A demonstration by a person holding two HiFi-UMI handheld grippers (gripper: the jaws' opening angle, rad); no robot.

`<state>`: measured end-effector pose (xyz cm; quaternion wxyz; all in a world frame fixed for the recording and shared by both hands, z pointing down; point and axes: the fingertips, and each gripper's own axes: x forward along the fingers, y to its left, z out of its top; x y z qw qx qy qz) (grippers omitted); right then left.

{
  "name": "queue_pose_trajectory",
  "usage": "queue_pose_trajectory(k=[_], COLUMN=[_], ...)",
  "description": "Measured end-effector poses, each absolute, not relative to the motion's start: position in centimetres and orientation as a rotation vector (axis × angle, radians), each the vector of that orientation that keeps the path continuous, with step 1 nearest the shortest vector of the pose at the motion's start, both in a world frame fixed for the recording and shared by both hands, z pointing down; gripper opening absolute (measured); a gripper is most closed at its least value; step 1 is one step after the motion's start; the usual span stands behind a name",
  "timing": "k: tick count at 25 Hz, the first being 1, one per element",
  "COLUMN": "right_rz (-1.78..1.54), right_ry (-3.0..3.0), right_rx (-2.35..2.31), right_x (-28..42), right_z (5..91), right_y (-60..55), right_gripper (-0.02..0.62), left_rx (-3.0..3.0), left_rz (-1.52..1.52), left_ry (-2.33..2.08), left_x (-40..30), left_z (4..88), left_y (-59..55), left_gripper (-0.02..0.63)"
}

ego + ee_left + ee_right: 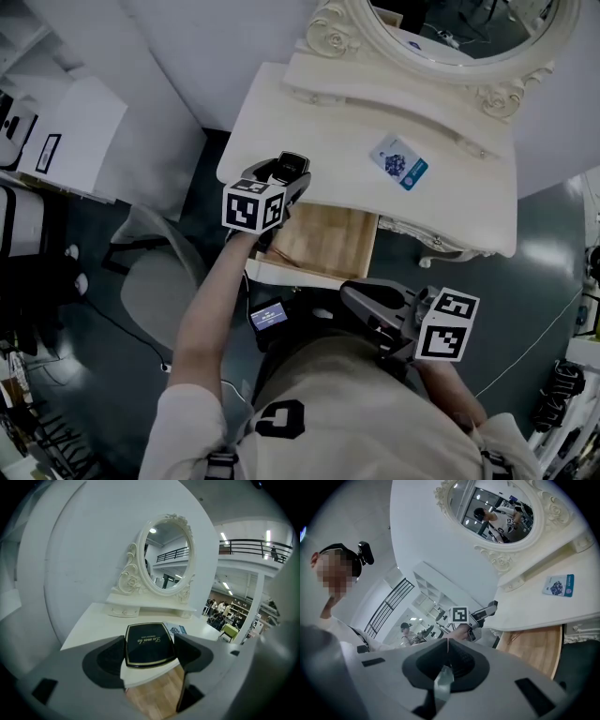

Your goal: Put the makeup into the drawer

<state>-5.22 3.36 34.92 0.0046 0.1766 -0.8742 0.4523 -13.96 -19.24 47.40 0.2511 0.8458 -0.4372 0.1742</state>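
Observation:
A black makeup compact [147, 644] with a gold rim and gold lettering sits flat between the jaws of my left gripper [150, 649], which is shut on it. In the head view that left gripper [286, 174] hovers at the front left edge of the cream dressing table [309, 122], just above the open drawer [328, 240]. The drawer's wooden bottom [157, 693] shows below the compact. My right gripper [359, 302] hangs low near the person's body, off the table, jaws shut with nothing between them [447, 641].
A blue and white packet [399, 162] lies on the tabletop right of centre. An ornate oval mirror [166, 557] stands at the back. A grey chair [155, 277] sits left of the table, and a white cabinet [75, 131] stands further left.

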Motion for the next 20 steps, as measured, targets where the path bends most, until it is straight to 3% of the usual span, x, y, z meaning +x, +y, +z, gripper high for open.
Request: queue_pose_trajectory(k=[20], right_rz=[1.378], right_ry=[-2.741], right_rx=[0.718], right_x=[-6.4], right_z=[33.9], right_y=[5.7], right_gripper=[0.028], left_rx=[2.414], left_rz=[0.346], left_ry=[-1.123], left_x=[-15.2], left_z=[43.5], left_y=[-14.2], left_gripper=[0.371])
